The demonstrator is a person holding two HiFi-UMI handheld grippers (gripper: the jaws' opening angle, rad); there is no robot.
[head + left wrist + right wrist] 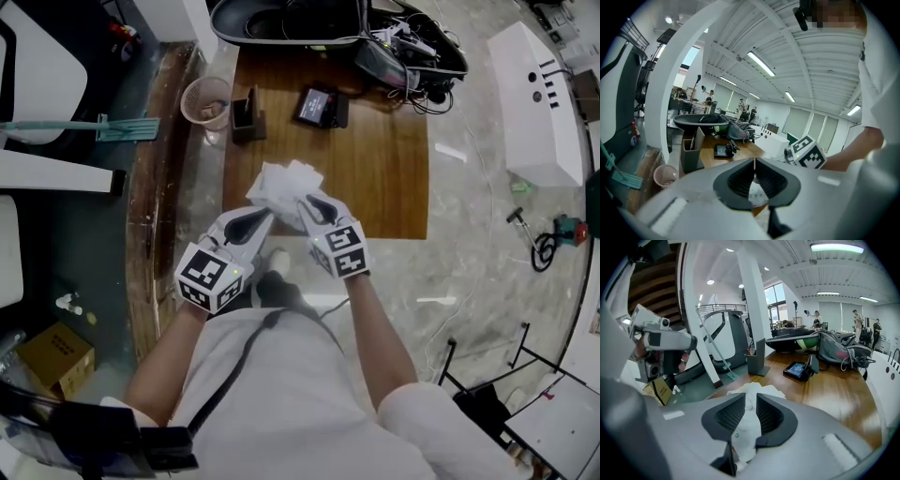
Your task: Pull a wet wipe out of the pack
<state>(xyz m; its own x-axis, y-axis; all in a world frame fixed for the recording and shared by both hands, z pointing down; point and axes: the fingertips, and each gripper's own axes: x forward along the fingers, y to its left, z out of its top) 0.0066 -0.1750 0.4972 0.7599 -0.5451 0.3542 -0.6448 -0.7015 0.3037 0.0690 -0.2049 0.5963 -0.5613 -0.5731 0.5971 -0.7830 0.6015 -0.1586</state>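
Both grippers hang above the near edge of the wooden table [394, 159], their tips close together. The right gripper [750, 405] has its jaws drawn narrow, clamped on the wet wipe [281, 183], which fans out crumpled and white over the table's near edge. The left gripper [754, 163] has its jaws closed tip to tip, apparently nipping an edge of the pack [757, 196], whose printed white face shows behind them. A dark pen holder [248, 117] and a small device [319, 106] stand towards the table's far edge.
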